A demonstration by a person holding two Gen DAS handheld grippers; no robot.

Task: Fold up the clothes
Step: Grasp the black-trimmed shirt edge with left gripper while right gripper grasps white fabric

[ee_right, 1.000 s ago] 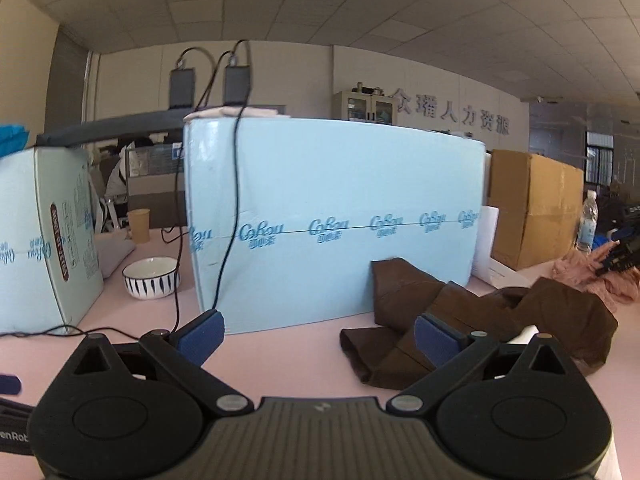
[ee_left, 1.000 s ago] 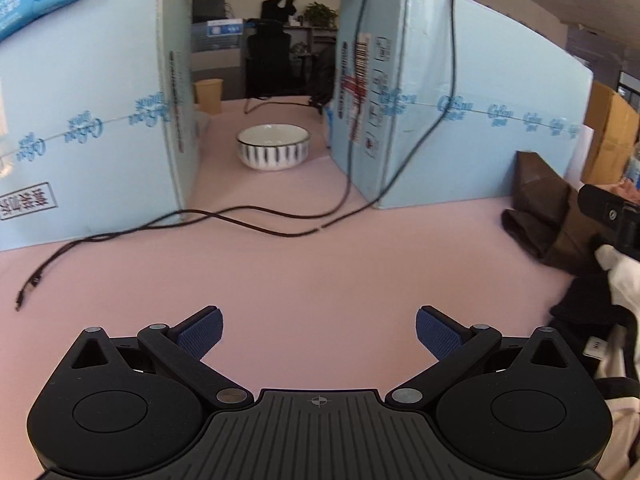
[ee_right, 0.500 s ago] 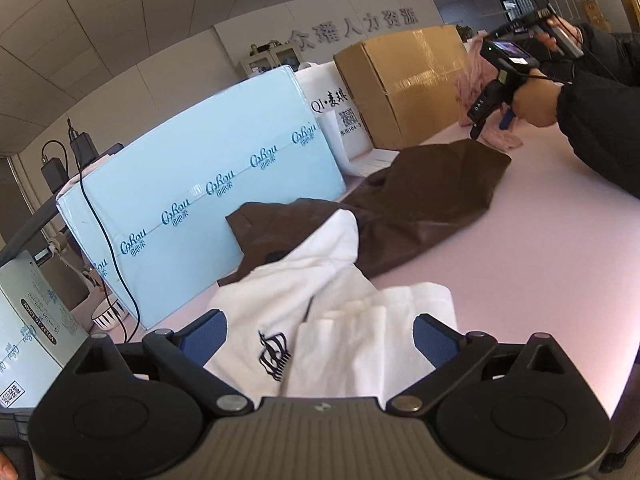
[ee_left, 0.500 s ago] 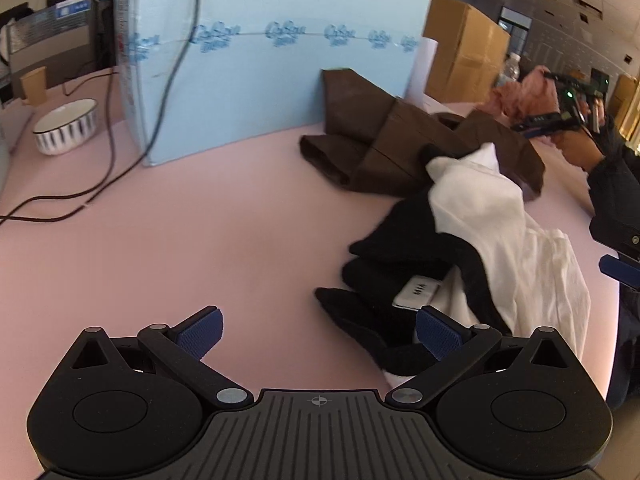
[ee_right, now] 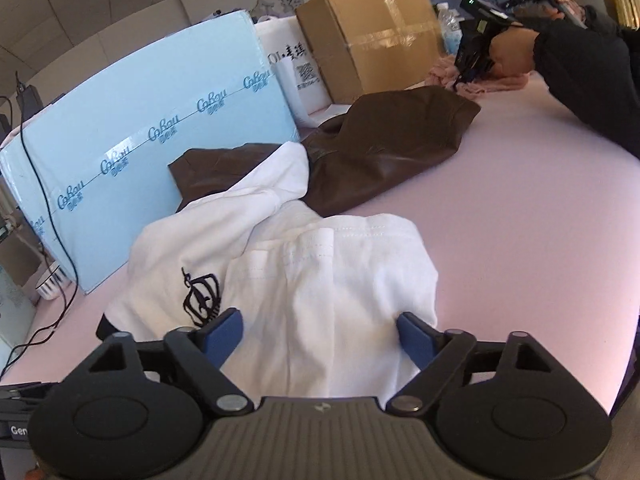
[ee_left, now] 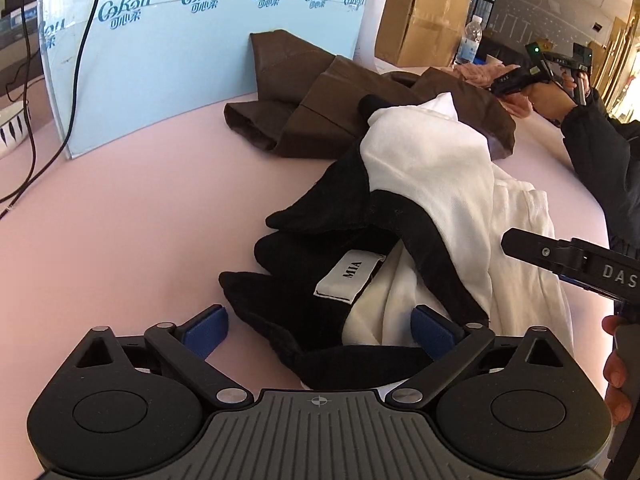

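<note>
While jaws just closing, both part-open: left hand-held gripper (ee_left: 320,330) astride black collar (ee_left: 320,344), right hand-held gripper (ee_right: 320,336) astride white tee (ee_right: 320,300).

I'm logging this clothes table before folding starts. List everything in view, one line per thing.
White garment: one, white with a black crown print, crumpled at the near edge of the table.
Black garment: one, black with a white label, tangled with the white one.
Brown garment: one, dark brown, behind the white one.
Pink garment: one, pink, far end.
Blue box: one, light blue, behind the clothes.
Cardboard box: one, brown, far right of the blue box.
Water bottle: one, clear, by the cardboard box.
Bowl: one, white with dark stripes, far left.
Cables: black, hanging over the blue box.
Table: pink.
Another person's arm: dark sleeve, far right.
Left tool: closing in around black fabric.
Right tool: closing in around white fabric.
</note>
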